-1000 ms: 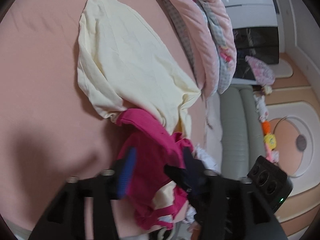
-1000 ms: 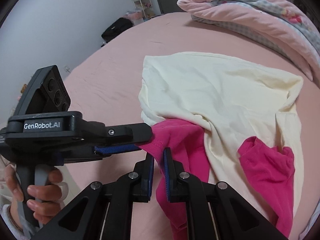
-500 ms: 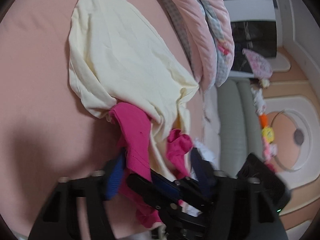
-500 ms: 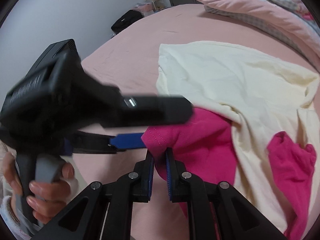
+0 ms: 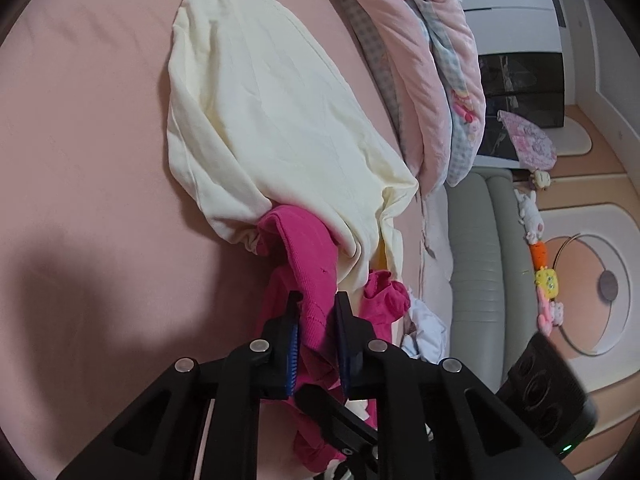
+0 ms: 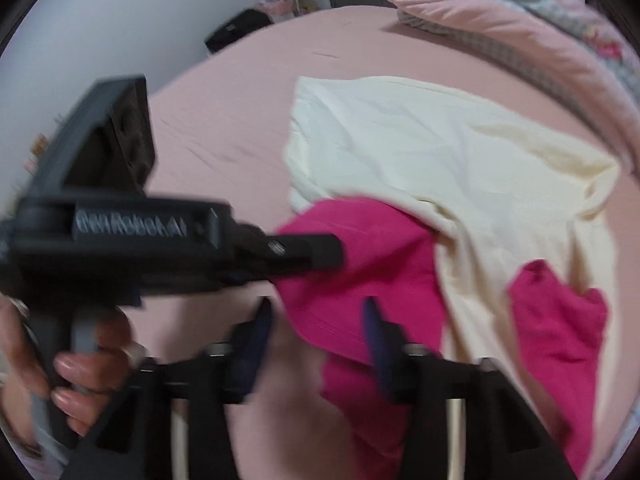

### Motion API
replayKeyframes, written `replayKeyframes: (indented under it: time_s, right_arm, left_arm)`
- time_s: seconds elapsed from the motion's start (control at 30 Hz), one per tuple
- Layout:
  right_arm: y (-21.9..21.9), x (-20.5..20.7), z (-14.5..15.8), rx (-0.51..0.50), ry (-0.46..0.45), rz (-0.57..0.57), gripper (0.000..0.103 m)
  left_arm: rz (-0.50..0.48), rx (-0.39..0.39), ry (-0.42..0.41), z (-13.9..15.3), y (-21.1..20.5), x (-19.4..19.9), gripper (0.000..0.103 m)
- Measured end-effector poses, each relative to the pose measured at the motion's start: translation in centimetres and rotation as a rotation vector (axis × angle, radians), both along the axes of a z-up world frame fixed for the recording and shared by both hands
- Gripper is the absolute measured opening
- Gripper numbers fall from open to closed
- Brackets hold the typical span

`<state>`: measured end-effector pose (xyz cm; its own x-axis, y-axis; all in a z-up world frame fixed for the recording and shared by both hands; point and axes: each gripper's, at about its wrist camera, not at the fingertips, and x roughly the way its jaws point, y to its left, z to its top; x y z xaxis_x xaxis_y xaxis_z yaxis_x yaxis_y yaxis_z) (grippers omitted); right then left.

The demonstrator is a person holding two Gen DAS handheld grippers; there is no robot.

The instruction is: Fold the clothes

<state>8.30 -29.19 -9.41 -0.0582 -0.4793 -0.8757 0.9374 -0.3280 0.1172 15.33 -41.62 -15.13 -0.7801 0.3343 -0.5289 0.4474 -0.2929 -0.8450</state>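
A bright pink garment (image 5: 308,264) lies crumpled on the pink bed sheet (image 5: 80,160), partly under a cream garment (image 5: 260,100). My left gripper (image 5: 319,312) is closing, and its blue pads pinch a fold of the pink cloth. In the right wrist view the left gripper (image 6: 320,248) reaches in from the left onto the pink garment (image 6: 360,264), below the cream garment (image 6: 440,152). My right gripper (image 6: 316,316) is opening. Pink cloth lies between its spread fingers, and the pads stand off it.
A folded pink and checked quilt (image 5: 420,60) runs along the far side of the bed. A grey padded bench (image 5: 492,260) and toys (image 5: 544,276) lie beyond the bed's edge. A person's hand (image 6: 80,360) grips the left gripper's handle. White cloth (image 5: 428,328) sits near the pink garment.
My left jaws have closed from wide apart onto the pink garment as the gripper sank toward it. My right jaws, shut on the pink cloth before, have spread apart and let it go.
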Motion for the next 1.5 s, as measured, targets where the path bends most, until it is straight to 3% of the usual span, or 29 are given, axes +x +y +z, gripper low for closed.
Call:
replayKeyframes:
  time_s: [0.23,0.37,0.73,0.83,0.9,1.03,1.13,1.5]
  right_arm:
    - [4.3,-1.8,-0.9,-0.019,-0.052,-0.114,0.060]
    - [5.5,-1.8,-2.3,0.022,-0.026,-0.151,0.060]
    - [5.0,-2.4,-4.2,-0.012,-0.043,-0.207,0.059]
    - [4.7,-2.3,-4.5,-0.008,-0.034,-0.209,0.039]
    - [4.6,-2.1,-4.4,-0.002,-0.014,-0.198,0.033]
    - [4.3,-1.1,-4.1,0.032,0.053,-0.159,0.011]
    - [4.1,-0.3,-3.8,0.037,0.065,-0.128,0.008]
    - [3.2,0.6,-1.4,-0.062,-0.121,-0.050,0.008]
  left_arm:
    - [0.001,0.015,-0.012,-0.5,-0.5,0.4,0.013]
    - [0.007,0.012,-0.004,-0.4,-0.6,0.3,0.013]
    - [-0.006,0.003,-0.002,-0.3,-0.5,0.1,0.013]
    - [-0.013,0.006,-0.002,-0.5,-0.6,0.0,0.013]
    - [-0.018,0.006,-0.006,-0.6,-0.6,0.0,0.013]
    - [-0.009,0.018,0.003,-0.8,-0.5,0.2,0.013]
    - [0.005,0.041,0.017,-1.0,-0.5,0.6,0.013]
    - [0.050,0.025,0.071,1.5,-1.6,2.6,0.013]
